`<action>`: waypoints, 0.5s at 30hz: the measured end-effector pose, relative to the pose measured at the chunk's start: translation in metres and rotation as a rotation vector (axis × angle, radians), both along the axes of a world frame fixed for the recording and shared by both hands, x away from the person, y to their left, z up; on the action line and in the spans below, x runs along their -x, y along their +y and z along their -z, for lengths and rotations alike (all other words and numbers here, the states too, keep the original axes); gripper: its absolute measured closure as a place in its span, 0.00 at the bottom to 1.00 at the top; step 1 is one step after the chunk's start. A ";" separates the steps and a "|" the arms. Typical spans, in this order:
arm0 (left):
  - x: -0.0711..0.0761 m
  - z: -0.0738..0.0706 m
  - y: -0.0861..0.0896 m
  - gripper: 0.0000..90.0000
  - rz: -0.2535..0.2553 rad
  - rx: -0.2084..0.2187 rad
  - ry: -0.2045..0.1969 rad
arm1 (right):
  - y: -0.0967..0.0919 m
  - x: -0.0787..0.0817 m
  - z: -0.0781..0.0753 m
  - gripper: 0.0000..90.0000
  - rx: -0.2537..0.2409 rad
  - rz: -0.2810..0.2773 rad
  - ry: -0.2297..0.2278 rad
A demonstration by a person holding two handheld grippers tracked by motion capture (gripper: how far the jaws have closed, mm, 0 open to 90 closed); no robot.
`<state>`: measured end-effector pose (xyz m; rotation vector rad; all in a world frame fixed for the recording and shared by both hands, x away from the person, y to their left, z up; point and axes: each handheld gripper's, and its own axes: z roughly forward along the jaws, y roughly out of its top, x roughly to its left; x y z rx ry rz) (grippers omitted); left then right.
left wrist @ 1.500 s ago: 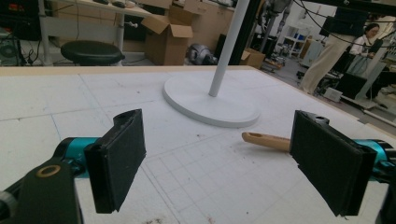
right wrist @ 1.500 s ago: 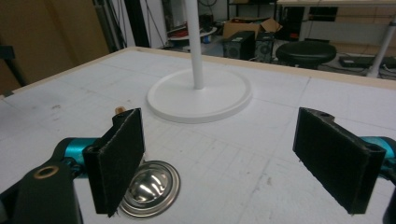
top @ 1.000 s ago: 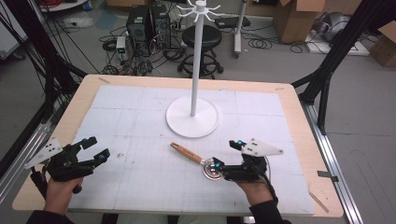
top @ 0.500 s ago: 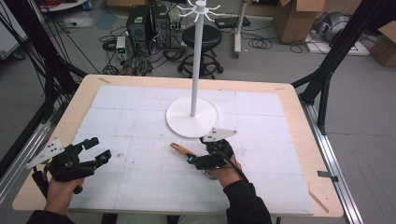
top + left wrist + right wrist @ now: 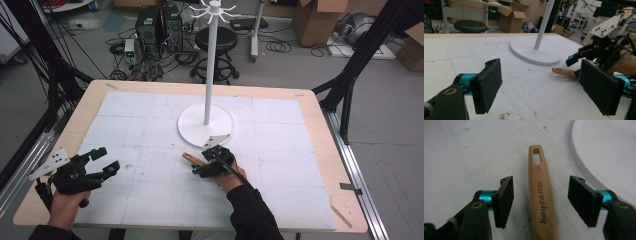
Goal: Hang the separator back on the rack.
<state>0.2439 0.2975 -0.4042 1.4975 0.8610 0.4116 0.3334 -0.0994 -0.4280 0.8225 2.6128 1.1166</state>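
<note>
A wooden handle (image 5: 540, 192) with a slot near its end lies flat on the white table mat, its tip (image 5: 189, 157) pointing left in the high view. My right gripper (image 5: 541, 200) straddles it; its jaws have just been closing, and a gap remains between each pad and the wood. In the high view this right gripper (image 5: 200, 169) sits just below the white stand's round base (image 5: 192, 125). The left gripper view shows the handle (image 5: 564, 72) too. My left gripper (image 5: 107, 162) rests open at the table's left, nothing between its pads (image 5: 487, 86).
The white stand's pole (image 5: 212, 65) rises from the base at the table's middle back, with hooks on top. The wooden table edge (image 5: 60, 165) runs along the left. Black frame struts, a stool and boxes stand beyond the table.
My right gripper has moved left from the table's right side along the wooden utensil to its handle, covering the head end. Its jaws have narrowed. The left gripper has stayed put.
</note>
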 end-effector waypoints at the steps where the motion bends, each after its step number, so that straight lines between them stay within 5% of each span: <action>1: 0.000 0.000 0.000 0.21 0.000 0.000 0.000 | 0.000 0.000 0.000 0.43 0.000 0.000 0.000; 15: 0.000 0.000 0.001 0.22 -0.003 0.005 -0.003 | 0.009 -0.006 0.007 0.62 0.073 -0.009 0.020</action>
